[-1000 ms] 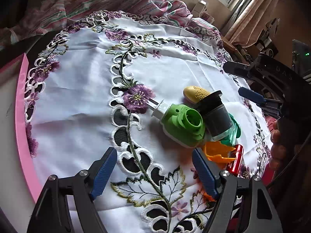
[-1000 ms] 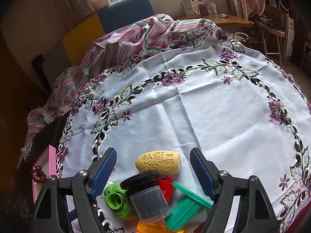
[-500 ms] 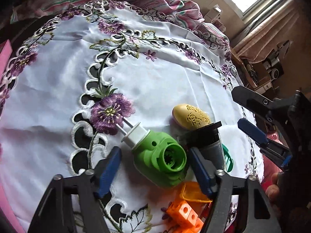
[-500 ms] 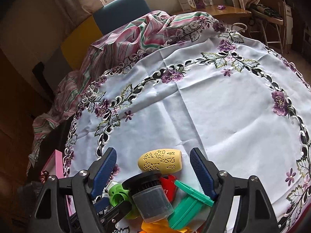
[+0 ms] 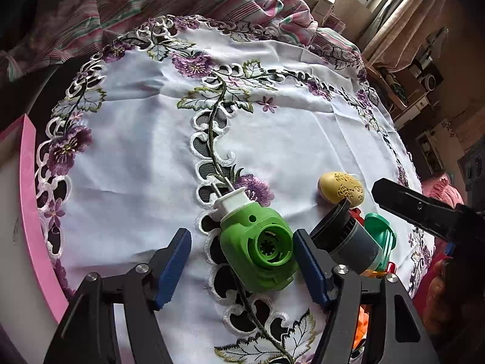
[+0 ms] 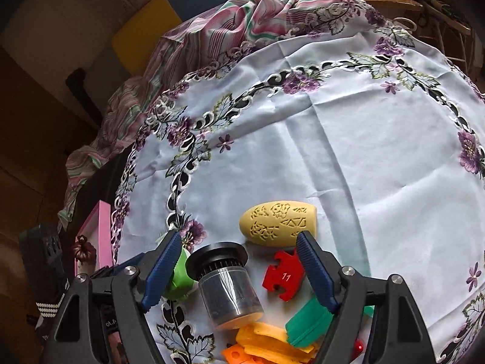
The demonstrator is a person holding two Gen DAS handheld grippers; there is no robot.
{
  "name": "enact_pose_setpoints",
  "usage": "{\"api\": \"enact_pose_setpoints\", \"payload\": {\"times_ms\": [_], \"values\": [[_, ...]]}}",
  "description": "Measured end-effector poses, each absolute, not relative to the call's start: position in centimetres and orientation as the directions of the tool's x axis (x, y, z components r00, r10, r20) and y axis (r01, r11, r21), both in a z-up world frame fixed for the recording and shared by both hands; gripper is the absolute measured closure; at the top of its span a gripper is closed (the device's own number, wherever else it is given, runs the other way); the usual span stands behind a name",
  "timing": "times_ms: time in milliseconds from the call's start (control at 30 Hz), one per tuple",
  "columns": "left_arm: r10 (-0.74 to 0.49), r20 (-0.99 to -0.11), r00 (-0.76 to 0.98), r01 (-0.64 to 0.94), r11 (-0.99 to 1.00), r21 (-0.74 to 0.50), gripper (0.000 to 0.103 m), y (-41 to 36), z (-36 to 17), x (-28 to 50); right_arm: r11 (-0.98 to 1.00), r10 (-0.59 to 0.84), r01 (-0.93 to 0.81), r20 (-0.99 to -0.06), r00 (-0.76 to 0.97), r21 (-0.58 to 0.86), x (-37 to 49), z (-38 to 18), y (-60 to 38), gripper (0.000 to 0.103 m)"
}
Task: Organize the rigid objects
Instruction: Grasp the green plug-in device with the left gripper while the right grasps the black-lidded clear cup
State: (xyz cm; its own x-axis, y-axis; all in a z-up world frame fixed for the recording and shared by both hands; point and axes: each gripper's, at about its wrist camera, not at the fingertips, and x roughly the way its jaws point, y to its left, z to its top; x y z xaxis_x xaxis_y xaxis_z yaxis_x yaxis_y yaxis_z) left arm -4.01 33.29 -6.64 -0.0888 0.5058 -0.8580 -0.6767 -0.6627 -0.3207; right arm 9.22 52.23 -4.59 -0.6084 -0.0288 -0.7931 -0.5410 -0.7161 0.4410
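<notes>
A green plug-in device (image 5: 257, 244) with a white plug lies on the embroidered tablecloth (image 5: 145, 157). It sits between the jaws of my left gripper (image 5: 242, 262), close against the right pad and well clear of the left one; the jaws are opening. Beside it lie a dark jar with a black lid (image 5: 345, 239), a yellow egg-shaped piece (image 5: 341, 191) and a teal piece (image 5: 380, 236). My right gripper (image 6: 239, 273) is open over the jar (image 6: 227, 285) and a red puzzle piece (image 6: 283, 274), pressing on neither. The green device (image 6: 177, 285) peeks out behind its left finger.
A pink tray rim (image 5: 27, 197) borders the table on the left. Orange pieces (image 6: 266, 342) and the teal piece (image 6: 306, 321) lie heaped at the near edge. A striped cloth (image 6: 242, 18) and chairs stand beyond the far side. A hand (image 5: 436, 291) shows at right.
My left gripper has moved in over the green device, which now lies between its jaws; they narrowed, then widened. The right gripper tipped downward, bringing the red puzzle piece into sight.
</notes>
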Motion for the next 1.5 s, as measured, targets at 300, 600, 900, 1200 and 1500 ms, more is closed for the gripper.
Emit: {"api": "enact_pose_setpoints", "payload": {"times_ms": [300,600,900,1200,1500], "values": [[0.517,-0.842,-0.153,-0.628,-0.708,-0.321,0.031,30.0,-5.5,-3.5,-0.831,-0.087,-0.431,-0.847,-0.525,0.353,7.3,-5.7,48.7,0.045],[0.538,-0.830,-0.144,-0.629,-0.698,-0.343,0.025,29.6,-5.0,-3.6,-0.920,0.005,-0.361,-0.917,-0.398,0.152,6.0,-7.6,45.7,0.058],[0.518,-0.844,-0.140,-0.691,-0.662,-0.291,0.016,33.7,-5.9,-2.4,-0.873,0.030,-0.458,-0.918,-0.395,0.168,6.7,-7.5,47.8,0.058],[0.476,-0.871,-0.120,-0.655,-0.698,-0.291,0.025,35.1,-7.8,-3.5,-0.887,0.091,-0.453,-0.926,-0.368,0.093,6.8,-7.6,47.6,0.058],[0.471,-0.867,-0.164,-0.732,-0.647,-0.213,0.050,35.6,-8.3,-2.4,-0.896,0.120,-0.441,-0.928,-0.353,0.052,6.7,-7.8,47.4,0.058]]}}
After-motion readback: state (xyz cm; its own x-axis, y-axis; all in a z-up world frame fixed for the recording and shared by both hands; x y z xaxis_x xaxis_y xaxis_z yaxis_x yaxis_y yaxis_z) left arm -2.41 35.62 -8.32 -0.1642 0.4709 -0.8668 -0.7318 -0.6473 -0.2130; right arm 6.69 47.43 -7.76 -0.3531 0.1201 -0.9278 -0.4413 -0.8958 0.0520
